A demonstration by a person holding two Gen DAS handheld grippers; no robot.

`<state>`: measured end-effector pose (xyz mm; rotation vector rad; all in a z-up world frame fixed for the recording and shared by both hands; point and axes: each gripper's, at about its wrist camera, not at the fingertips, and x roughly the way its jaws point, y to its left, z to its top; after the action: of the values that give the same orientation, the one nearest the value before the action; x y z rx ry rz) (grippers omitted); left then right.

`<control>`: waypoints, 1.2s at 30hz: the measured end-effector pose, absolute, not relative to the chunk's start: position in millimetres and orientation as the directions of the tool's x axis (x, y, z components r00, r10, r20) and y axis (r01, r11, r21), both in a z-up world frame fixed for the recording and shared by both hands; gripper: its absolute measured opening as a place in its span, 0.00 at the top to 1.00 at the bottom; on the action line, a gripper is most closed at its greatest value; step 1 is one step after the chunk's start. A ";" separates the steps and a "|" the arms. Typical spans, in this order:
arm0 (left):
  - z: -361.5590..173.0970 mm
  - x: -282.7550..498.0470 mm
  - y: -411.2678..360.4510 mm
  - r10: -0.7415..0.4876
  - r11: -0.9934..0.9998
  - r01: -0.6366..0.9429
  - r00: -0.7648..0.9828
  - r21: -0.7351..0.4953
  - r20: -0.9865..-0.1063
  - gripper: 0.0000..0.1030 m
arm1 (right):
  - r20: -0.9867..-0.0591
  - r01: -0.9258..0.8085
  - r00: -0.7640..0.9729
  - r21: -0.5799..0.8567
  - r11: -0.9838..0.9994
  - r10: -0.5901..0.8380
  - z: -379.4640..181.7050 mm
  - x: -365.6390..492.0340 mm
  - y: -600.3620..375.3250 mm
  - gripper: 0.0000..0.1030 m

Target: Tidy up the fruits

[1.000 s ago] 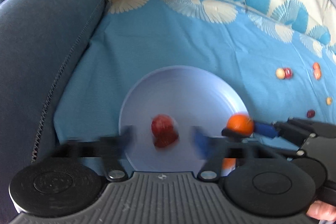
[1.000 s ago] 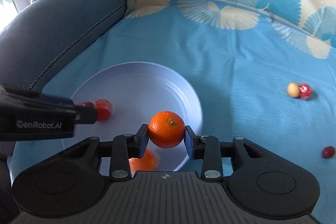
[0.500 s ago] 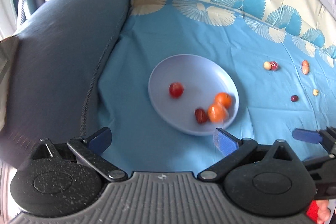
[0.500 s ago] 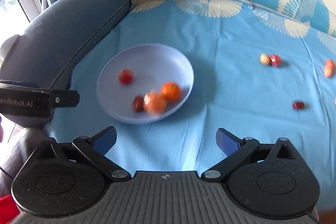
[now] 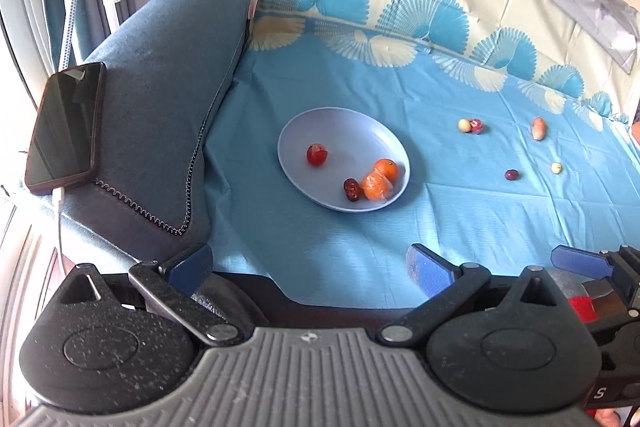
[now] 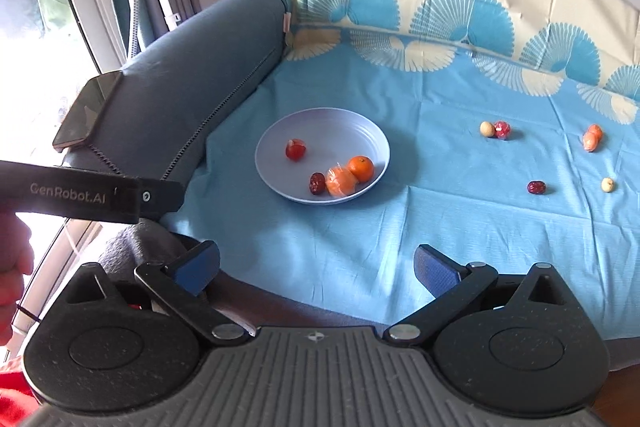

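A pale blue plate (image 5: 340, 131) (image 6: 320, 125) sits on the blue cloth. It holds two oranges (image 5: 386, 169) (image 6: 361, 167), one of them wrapped (image 5: 374, 187) (image 6: 340, 183), a dark date (image 5: 351, 189) (image 6: 317, 183) and a red fruit (image 5: 317, 155) (image 6: 295, 149). Several small fruits lie loose on the cloth to the right (image 5: 470, 125) (image 6: 496, 129). My left gripper (image 5: 308, 263) is open and empty, well back from the plate. My right gripper (image 6: 316, 263) is open and empty too, also pulled back.
A dark blue sofa armrest (image 5: 160, 107) (image 6: 192, 75) rises at the left with a phone (image 5: 64, 127) (image 6: 86, 111) lying on it. The cloth's front edge runs just ahead of both grippers. The left gripper's body (image 6: 92, 195) shows at the left of the right wrist view.
The right gripper let the orange go into the plate and opened. Both grippers drew back and up from the plate. The red fruit now rests in the plate.
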<state>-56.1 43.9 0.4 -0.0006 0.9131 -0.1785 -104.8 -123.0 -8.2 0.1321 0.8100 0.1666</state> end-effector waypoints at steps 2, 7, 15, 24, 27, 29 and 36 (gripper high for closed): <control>5.3 -64.4 43.7 -0.158 0.985 0.155 0.608 -0.078 -0.778 0.00 | -0.699 -0.096 0.690 0.171 0.980 0.190 -4.1 -112.9 -121.4 0.01; 16.9 -76.1 42.1 -0.173 0.983 0.165 0.638 -0.087 -0.751 0.00 | -0.670 -0.087 0.722 0.158 0.984 0.172 6.0 -128.5 -124.2 0.01; 26.8 -87.9 44.6 -0.173 0.983 0.163 0.659 -0.085 -0.732 0.00 | -0.646 -0.107 0.744 0.143 0.984 0.174 13.9 -141.0 -118.9 0.01; 27.9 -89.2 47.0 -0.172 0.983 0.160 0.661 -0.087 -0.731 0.00 | -0.647 -0.115 0.742 0.134 0.984 0.175 14.1 -140.6 -114.6 0.01; 27.9 -88.4 47.2 -0.172 0.983 0.161 0.659 -0.086 -0.733 0.00 | -0.650 -0.117 0.739 0.135 0.984 0.177 12.9 -138.8 -115.4 0.01; 27.1 -87.3 47.4 -0.172 0.983 0.161 0.656 -0.085 -0.735 0.00 | -0.652 -0.117 0.737 0.136 0.984 0.178 12.6 -138.1 -115.3 0.01; 25.8 -85.0 43.8 -0.170 0.983 0.168 0.651 -0.079 -0.739 0.00 | -0.657 -0.118 0.731 0.141 0.983 0.182 10.4 -135.1 -114.7 0.01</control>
<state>-85.0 43.8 25.8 -0.0037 0.8399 -0.1918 -135.1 -114.7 10.4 0.0915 0.7325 0.1655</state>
